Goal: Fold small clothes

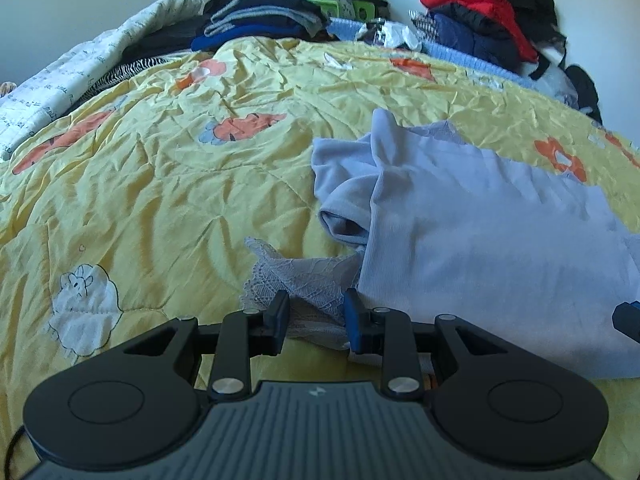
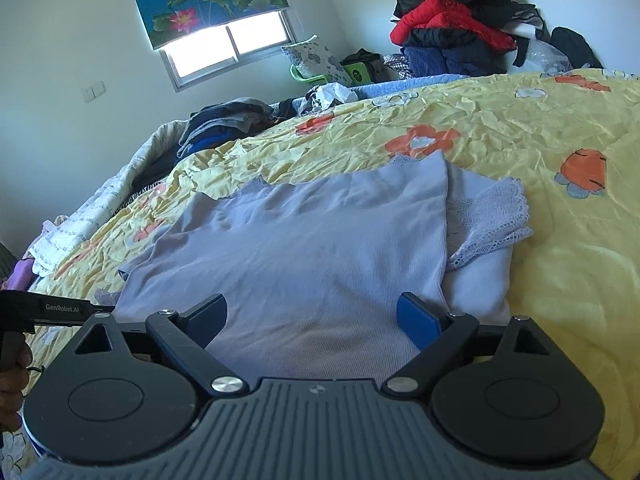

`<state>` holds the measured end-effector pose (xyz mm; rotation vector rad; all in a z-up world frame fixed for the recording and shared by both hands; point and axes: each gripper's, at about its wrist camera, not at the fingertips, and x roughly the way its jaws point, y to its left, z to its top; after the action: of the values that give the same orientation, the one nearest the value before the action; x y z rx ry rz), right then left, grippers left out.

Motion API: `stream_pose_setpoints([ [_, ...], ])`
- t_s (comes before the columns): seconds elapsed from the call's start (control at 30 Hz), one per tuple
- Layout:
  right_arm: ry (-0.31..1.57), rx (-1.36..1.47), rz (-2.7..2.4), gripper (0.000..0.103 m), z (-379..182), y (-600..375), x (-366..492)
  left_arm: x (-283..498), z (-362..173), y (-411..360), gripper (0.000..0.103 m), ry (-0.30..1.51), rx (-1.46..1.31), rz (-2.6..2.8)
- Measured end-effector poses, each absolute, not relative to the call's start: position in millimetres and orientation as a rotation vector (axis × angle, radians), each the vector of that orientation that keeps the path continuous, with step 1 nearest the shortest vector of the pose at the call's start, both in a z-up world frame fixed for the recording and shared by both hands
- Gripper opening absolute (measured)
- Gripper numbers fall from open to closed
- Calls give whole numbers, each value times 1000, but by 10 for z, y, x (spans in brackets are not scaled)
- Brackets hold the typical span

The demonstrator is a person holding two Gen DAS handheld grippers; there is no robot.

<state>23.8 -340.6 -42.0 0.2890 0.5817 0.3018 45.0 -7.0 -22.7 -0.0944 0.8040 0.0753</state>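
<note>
A small pale lilac top [image 1: 472, 232] with lace sleeves lies partly folded on the yellow flowered quilt [image 1: 160, 184]. My left gripper [image 1: 314, 320] sits at the top's near left corner with its jaws partly open around the lace sleeve [image 1: 304, 280]; the fingers do not pinch it. In the right wrist view the top [image 2: 312, 256] fills the middle, one side folded over, a lace sleeve [image 2: 488, 216] sticking out to the right. My right gripper [image 2: 316, 328] is wide open just above the top's near edge, holding nothing.
Stacks of dark folded clothes [image 1: 260, 16] lie at the far side of the bed. A heap of red, navy and black jackets [image 2: 452, 36] stands at the far right by the wall. A white quilt [image 1: 60, 80] lies bunched on the left. A window [image 2: 228, 48] is in the far wall.
</note>
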Motion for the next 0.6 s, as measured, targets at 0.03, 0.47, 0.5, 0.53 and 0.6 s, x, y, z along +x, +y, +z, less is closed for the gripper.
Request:
stream_pose_setpoints([
  [0.03,582,288,301,92,-421,-3412,239,425,-242,-71,29,789,-94,75],
  [0.47,518,469,218,95,-211,-3781,-276,-8,-83,122,40,729,-329,-74],
  [0.5,539,495,193,95,-211,-3871,-245,34,-114,130,42,747,-346,-82],
  [0.53,560,520,171,95,-219,-3950,-202,92,-156,152,42,771,-371,-76],
  [0.6,610,592,135,95,-253,-4125,-69,193,-249,205,42,821,-435,-58],
])
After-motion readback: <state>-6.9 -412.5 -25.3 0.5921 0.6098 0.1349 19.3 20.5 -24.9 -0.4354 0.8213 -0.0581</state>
